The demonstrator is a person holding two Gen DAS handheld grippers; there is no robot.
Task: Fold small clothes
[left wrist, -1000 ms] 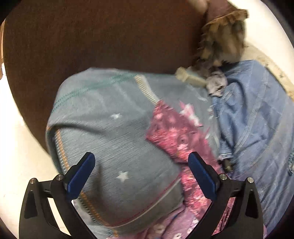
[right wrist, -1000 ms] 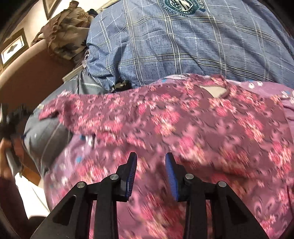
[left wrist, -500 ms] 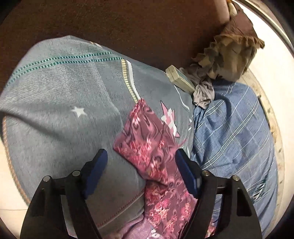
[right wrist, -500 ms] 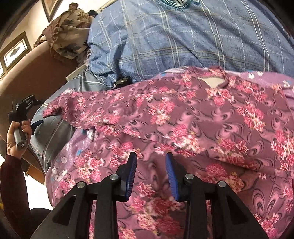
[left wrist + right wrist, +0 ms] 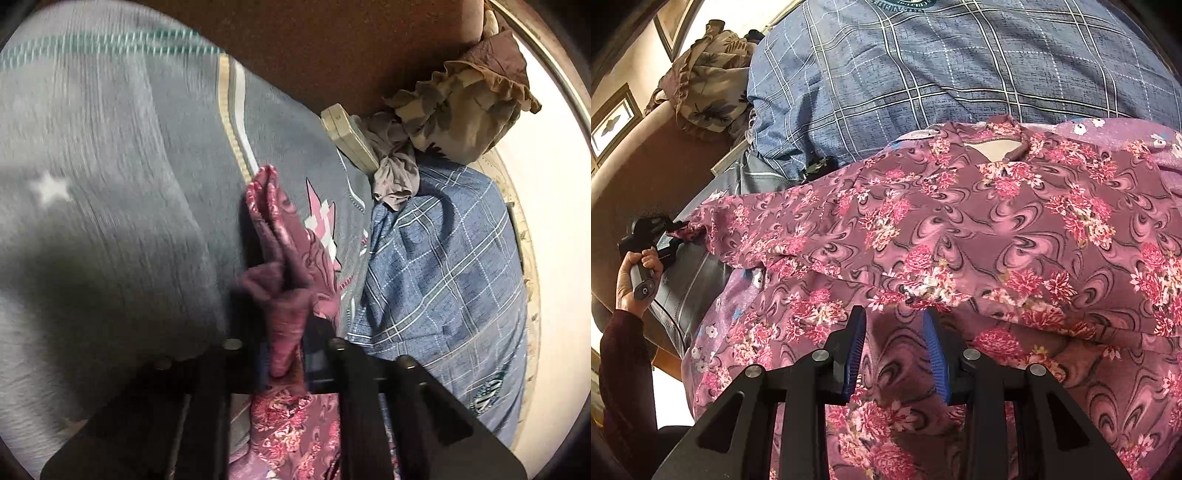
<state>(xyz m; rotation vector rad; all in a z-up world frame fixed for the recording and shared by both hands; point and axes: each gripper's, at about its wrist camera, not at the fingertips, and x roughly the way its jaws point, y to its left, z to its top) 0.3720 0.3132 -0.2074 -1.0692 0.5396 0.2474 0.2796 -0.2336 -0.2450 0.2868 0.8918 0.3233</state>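
Left wrist view: my left gripper [image 5: 284,354] is closing its jaws on the sleeve end [image 5: 280,258] of the pink floral garment [image 5: 960,236], and the bunched cloth sits pinched between the pads. I judge this hold is taken at the sleeve tip so the sleeve can be carried inward as the first fold. The garment lies spread across the bed, its body near the front edge and its neckline [image 5: 997,147] toward the blue checked blanket [image 5: 923,66]. In the right wrist view, my right gripper [image 5: 894,350] hangs just above the garment's body with its jaws at a narrow gap and nothing between the pads; I judge it is placed to pin the cloth during the fold. The sleeve rests on a grey star-patterned blanket [image 5: 110,184], which may snag or lift with it. A cream flat box [image 5: 349,134], a grey crumpled cloth [image 5: 395,173] and a ruffled leaf-print pillow [image 5: 465,107] crowd the far corner by the brown headboard [image 5: 332,44], clear of the fold.
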